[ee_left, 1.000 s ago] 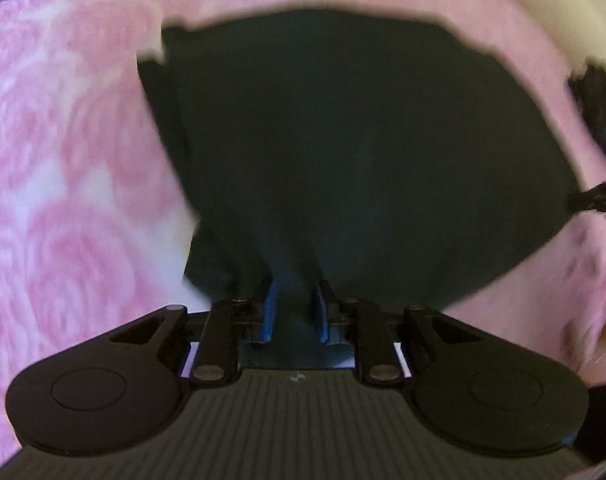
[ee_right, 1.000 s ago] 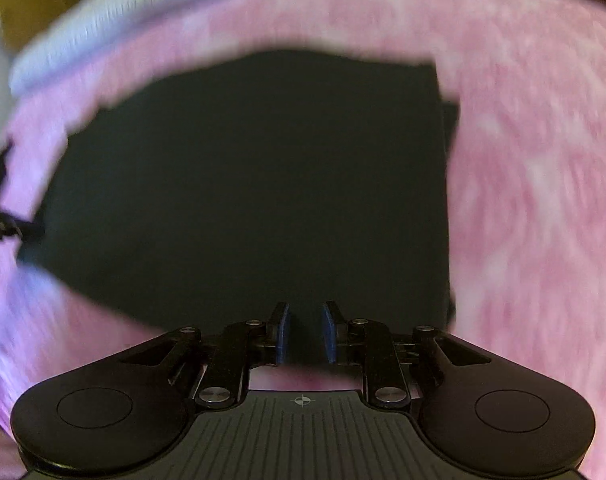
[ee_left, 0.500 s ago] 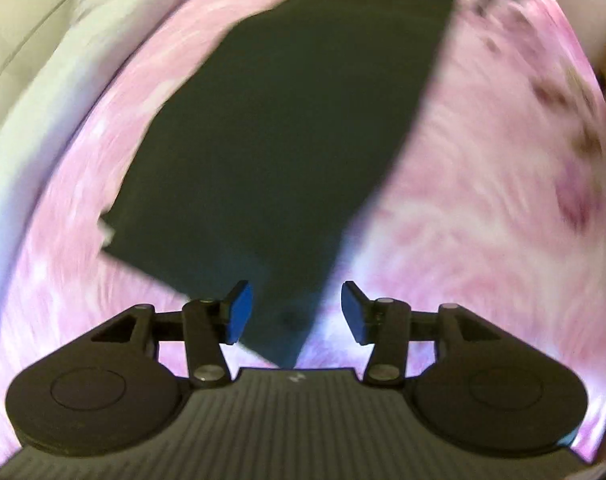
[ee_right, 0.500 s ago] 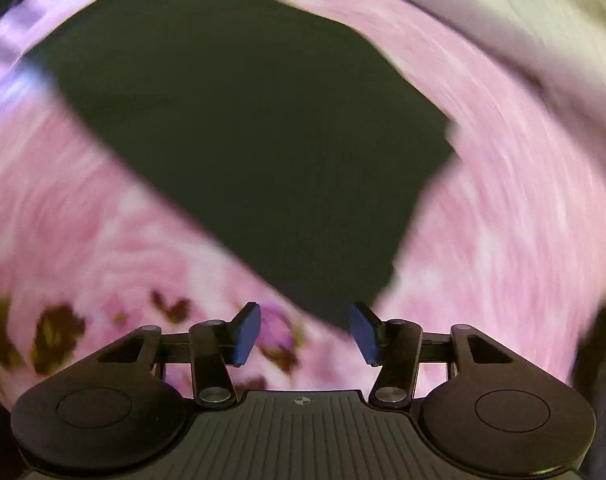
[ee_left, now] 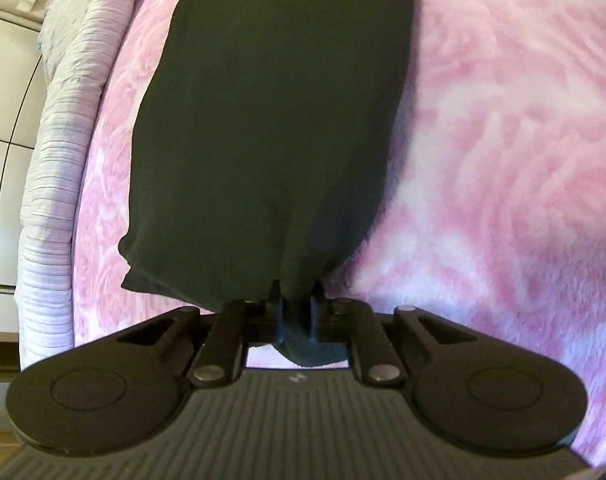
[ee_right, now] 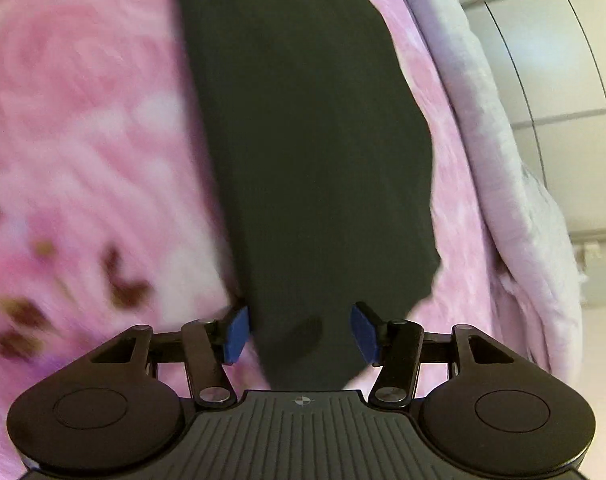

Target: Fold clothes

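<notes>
Left gripper [ee_left: 297,314]: fingers, apart 0.5 s ago, now clamped on near end of black garment [ee_left: 271,120]. Right gripper [ee_right: 301,334]: fingers apart, straddling garment's other end. Garment lies as long strip on pink blanket [ee_left: 503,140]. Next fold prob. starting.

Each camera sits just behind its own claw, looking forward along the two fingers and steeply down at the bed. The left view has its claw [ee_left: 297,316] at 6 o'clock, very near the dark cloth [ee_left: 271,120], which runs up to 12; the bed's edge curves past at 9. The right view has its claw [ee_right: 301,334] at 6, equally near the cloth [ee_right: 315,140], with the bed's edge at 3. Both views share the cloth and the pink blanket [ee_left: 503,140] [ee_right: 83,120].
</notes>
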The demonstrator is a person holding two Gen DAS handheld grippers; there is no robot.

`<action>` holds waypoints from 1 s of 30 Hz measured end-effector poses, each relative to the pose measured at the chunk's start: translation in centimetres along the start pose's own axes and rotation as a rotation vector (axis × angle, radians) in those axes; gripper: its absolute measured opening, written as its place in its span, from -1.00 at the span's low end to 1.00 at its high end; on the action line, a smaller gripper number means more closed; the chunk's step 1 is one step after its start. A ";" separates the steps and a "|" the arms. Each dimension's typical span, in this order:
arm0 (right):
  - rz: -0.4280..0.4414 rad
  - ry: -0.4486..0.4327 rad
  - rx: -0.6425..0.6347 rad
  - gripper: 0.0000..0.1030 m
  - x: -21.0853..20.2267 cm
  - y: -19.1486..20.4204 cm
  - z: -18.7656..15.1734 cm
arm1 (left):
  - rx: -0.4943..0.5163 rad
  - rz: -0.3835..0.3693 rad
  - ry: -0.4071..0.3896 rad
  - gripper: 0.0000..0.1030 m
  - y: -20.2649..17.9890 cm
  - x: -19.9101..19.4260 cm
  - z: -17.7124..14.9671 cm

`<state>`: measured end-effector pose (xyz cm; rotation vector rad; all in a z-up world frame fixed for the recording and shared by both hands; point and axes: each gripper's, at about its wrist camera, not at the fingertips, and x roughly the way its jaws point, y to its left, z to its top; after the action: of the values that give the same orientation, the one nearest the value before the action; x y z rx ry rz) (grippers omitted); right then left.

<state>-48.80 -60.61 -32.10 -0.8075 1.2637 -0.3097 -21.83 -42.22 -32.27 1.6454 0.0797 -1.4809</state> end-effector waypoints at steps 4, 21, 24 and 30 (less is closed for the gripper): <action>0.048 0.050 0.016 -0.86 1.1 -2.0 -0.8 | -0.005 -0.017 -0.018 -0.91 0.3 -0.9 0.0; 0.168 0.121 0.037 -0.92 -11.4 4.1 -7.7 | -0.082 -0.237 -0.078 -0.90 -9.7 -13.5 2.6; 0.154 0.122 0.073 -0.91 -10.9 4.2 -7.4 | -0.108 -0.242 -0.035 -0.88 -10.3 -14.2 2.6; 0.105 0.236 0.115 -0.75 -12.6 4.4 -8.3 | -0.136 -0.238 0.039 -0.74 -10.4 -17.2 2.0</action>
<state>-61.29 -52.77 -26.66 -0.6169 1.4896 -0.3977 -34.29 -28.79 -23.65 1.5962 0.4014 -1.5823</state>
